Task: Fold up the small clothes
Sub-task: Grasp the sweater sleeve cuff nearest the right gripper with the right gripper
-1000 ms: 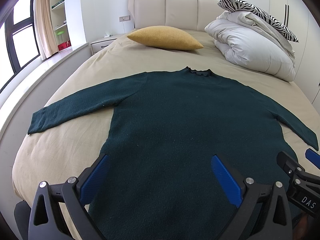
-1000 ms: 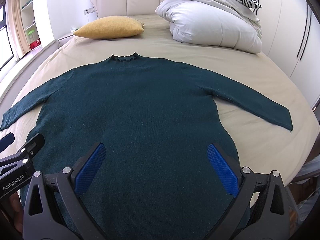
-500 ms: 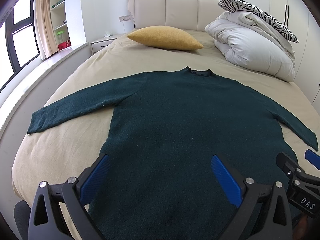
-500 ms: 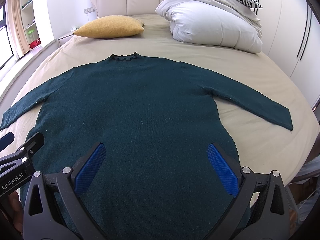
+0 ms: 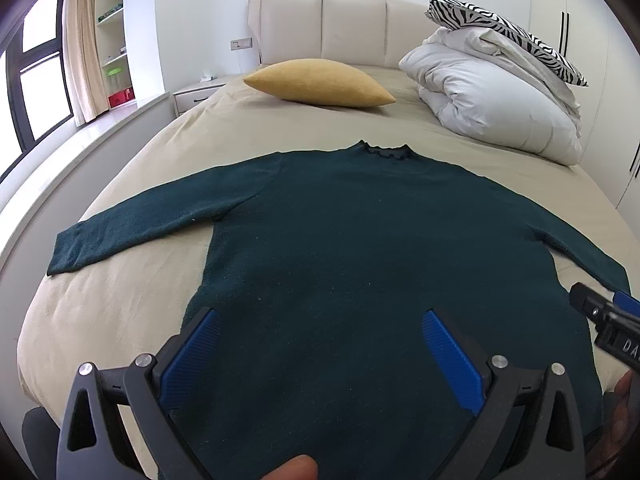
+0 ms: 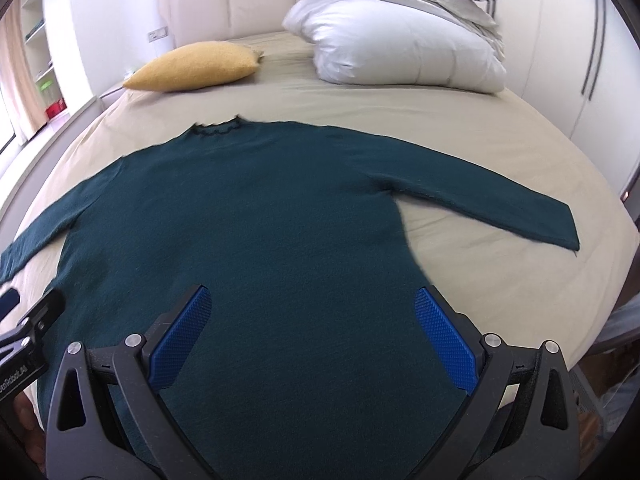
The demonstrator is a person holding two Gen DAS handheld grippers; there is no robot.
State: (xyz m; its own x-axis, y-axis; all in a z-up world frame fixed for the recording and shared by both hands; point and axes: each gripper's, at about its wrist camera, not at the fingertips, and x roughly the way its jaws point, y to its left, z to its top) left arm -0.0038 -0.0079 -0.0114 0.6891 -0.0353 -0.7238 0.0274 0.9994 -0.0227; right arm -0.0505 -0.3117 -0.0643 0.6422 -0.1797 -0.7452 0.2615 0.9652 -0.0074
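Note:
A dark green long-sleeved sweater (image 5: 352, 240) (image 6: 248, 216) lies flat on the beige bed (image 5: 120, 304), collar toward the headboard, both sleeves spread out sideways. My left gripper (image 5: 320, 320) hovers open above the lower hem area, its blue pads wide apart with nothing between them. My right gripper (image 6: 312, 308) is open too, over the lower right part of the body; its right pad sits near the sweater's side edge. The left sleeve cuff (image 5: 64, 256) and right sleeve cuff (image 6: 560, 232) rest on the sheet. Each gripper shows at the other view's edge.
A yellow cushion (image 5: 320, 82) lies near the headboard, and a white folded duvet (image 5: 492, 108) with a zebra-print pillow (image 5: 500, 28) sits at the back right. A nightstand (image 5: 196, 94), shelves and a window are on the left; wardrobe doors (image 6: 592, 40) are on the right.
The right gripper's view has swung to the right and tilted, so the right sleeve sits more central. The left gripper has barely shifted. The sweater has not moved.

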